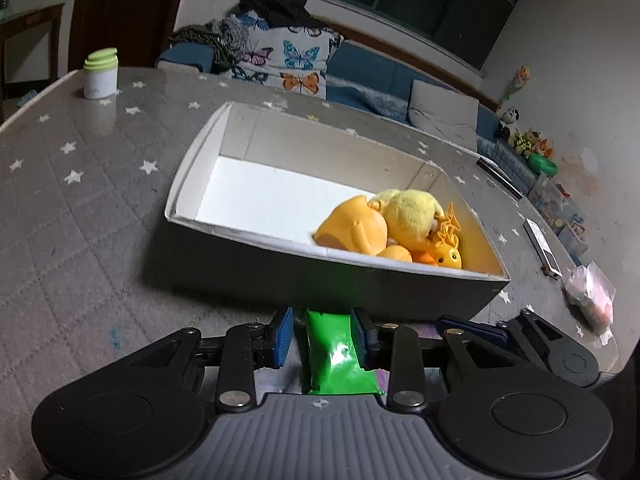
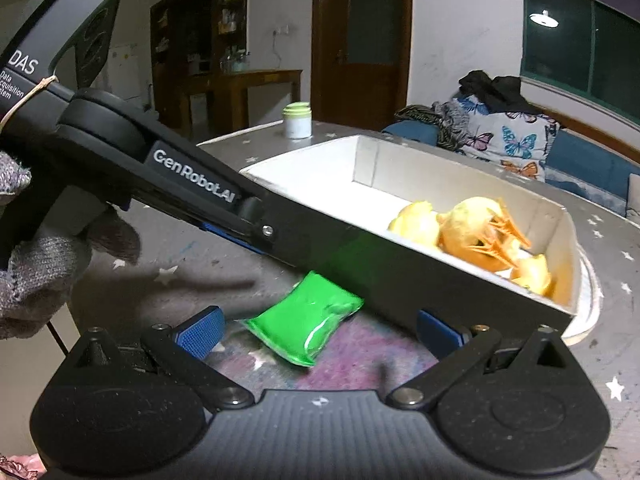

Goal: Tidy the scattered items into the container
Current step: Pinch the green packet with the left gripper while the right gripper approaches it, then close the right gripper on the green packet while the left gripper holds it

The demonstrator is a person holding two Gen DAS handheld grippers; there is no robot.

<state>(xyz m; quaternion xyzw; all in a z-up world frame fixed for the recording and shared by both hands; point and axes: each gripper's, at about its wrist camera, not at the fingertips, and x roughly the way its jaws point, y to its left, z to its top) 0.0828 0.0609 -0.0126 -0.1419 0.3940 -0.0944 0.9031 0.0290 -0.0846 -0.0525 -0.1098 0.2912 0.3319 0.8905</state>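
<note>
Green packet sits between the left gripper fingers, just in front of the box near wall. Right pad touches the packet's edge; left pad shows a sliver of gap, so a firm clench can't be confirmed from the left wrist view. The right wrist view hides the left fingertips behind the box wall, so can't tell there either.

Right wrist view: packet lies on the table, tilted, its far end against the box's dark outer wall. Right gripper is spread wide, fingers well apart either side of the packet, touching nothing.

Box holds yellow plush toys at its right end.

Only the right view shows the left gripper body and a gloved hand on it. Legible writing: "GenRobot.AI", "DAS", partial "Data Acquisition System".

Only the left view shows a plastic bag and a remote at the table's right edge. White jar with green lid at the far corner, in both.
</note>
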